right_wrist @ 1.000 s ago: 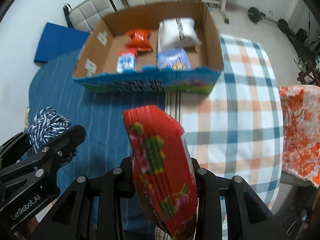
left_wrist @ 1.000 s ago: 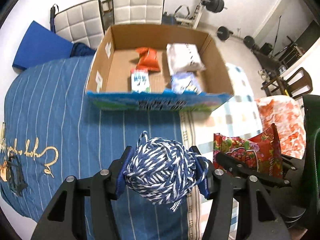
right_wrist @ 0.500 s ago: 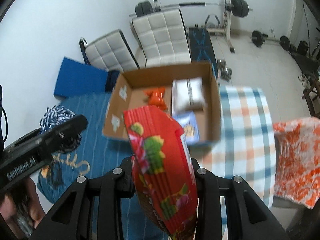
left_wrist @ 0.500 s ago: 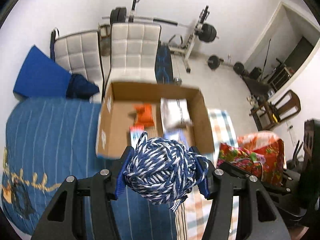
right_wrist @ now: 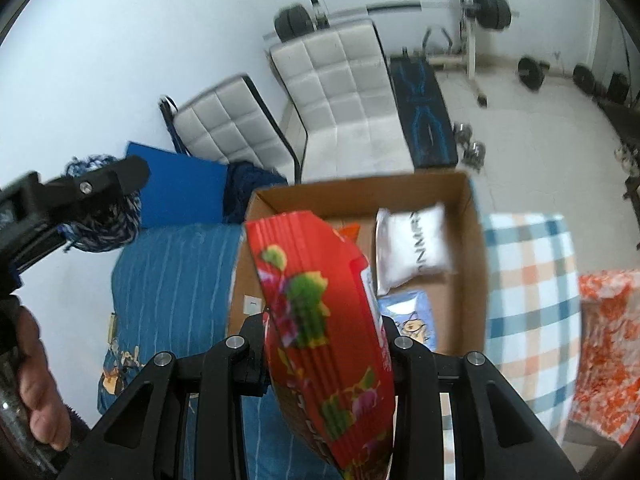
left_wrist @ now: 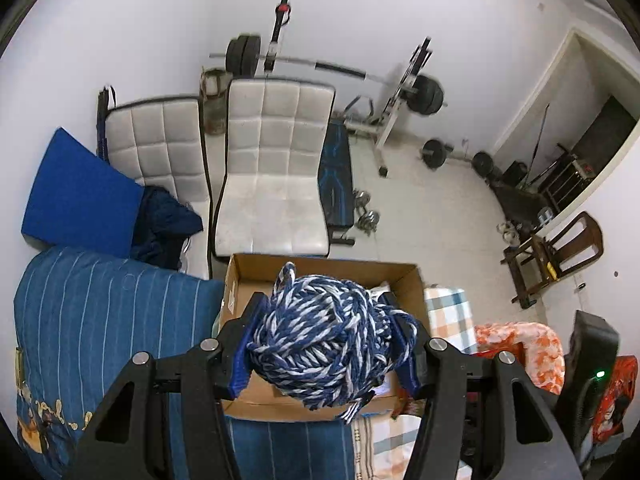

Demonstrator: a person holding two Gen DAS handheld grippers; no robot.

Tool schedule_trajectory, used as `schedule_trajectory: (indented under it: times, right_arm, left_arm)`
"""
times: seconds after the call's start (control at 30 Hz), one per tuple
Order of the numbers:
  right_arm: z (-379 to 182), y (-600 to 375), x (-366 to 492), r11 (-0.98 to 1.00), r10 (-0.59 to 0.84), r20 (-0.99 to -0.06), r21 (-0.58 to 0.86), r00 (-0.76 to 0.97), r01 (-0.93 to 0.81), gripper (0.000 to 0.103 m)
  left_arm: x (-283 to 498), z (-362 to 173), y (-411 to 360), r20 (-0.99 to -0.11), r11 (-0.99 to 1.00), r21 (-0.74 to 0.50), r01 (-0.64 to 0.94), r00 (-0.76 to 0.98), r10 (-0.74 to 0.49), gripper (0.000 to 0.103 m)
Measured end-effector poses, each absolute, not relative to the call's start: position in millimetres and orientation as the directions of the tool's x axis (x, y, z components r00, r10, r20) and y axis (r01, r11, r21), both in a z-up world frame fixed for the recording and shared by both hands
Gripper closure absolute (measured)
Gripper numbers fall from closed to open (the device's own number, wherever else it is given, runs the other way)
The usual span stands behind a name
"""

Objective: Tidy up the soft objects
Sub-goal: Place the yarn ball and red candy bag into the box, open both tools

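Note:
My left gripper (left_wrist: 326, 344) is shut on a blue-and-white yarn ball (left_wrist: 320, 340) and holds it high over the cardboard box (left_wrist: 320, 270). My right gripper (right_wrist: 326, 344) is shut on a red snack bag (right_wrist: 320, 328) printed with green and pink shapes, held above the box (right_wrist: 476, 248). Inside the box lie a white packet (right_wrist: 414, 244), a light-blue packet (right_wrist: 412, 318) and an orange packet (right_wrist: 352, 234). The left gripper with the yarn also shows at the left of the right wrist view (right_wrist: 100, 200).
The box sits on a bed with a blue striped cover (left_wrist: 100, 320) and a plaid cloth (right_wrist: 528, 288). An orange floral cloth (right_wrist: 608, 340) lies at the right. Two white padded chairs (left_wrist: 276, 168), a blue mat (left_wrist: 76, 196) and weight equipment (left_wrist: 412, 92) stand behind.
Both grippers have risen and moved toward the box, each keeping its object. The box now lies directly under the held items and more of the room shows.

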State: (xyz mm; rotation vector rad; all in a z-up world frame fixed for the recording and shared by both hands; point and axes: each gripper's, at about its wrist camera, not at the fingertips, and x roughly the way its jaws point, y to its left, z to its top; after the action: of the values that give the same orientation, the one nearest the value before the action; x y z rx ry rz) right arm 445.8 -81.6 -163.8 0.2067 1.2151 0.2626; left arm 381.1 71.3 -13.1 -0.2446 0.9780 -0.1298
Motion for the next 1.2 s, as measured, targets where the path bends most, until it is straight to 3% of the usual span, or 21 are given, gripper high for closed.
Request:
schedule_trajectory:
  times: [0.13, 0.3, 0.43, 0.57, 0.77, 1.2]
  right_arm:
    - [-227.2, -65.9, 469.0, 0.963, 0.268, -0.930, 0.259, 0.251, -0.071, 0.067]
    - [-317.0, -56.6, 490.3, 0.974, 0.226, -0.965, 0.223, 0.132, -0.040, 0.067]
    - [-363.4, -57.7, 498.8, 0.968, 0.251, -0.966, 0.250, 0.062, -0.016, 0.067]
    - [-395.2, -59.0, 505.4, 0.955, 0.295, -0.955, 0.295, -0.001, 0.003, 0.067]
    - [-424.1, -58.0, 517.5, 0.944, 0.331, -0.943, 0.329, -0.034, 0.035, 0.066]
    - [-452.2, -51.2, 536.6, 0.965, 0.263, -0.961, 0.263, -0.084, 0.016, 0.063]
  left_arm:
    - [412.6, -62.0, 71.2, -0.866, 0.972, -0.234, -0.023, 0.459, -0.198, 0.049]
    - [441.7, -169.8, 65.2, -0.963, 0.990, -0.136, -0.047, 0.242, -0.120, 0.049]
    - [448.6, -245.0, 67.1, -0.990, 0.989, -0.120, -0.083, 0.079, -0.113, 0.049]
    - [449.1, -280.6, 74.7, -0.991, 0.983, -0.136, -0.124, 0.011, -0.136, 0.049]
    - [465.3, -288.2, 70.8, -0.991, 0.987, -0.132, -0.093, 0.006, -0.132, 0.048]
    - [507.2, -301.2, 48.6, -0.997, 0.996, -0.073, -0.060, -0.008, -0.073, 0.047]
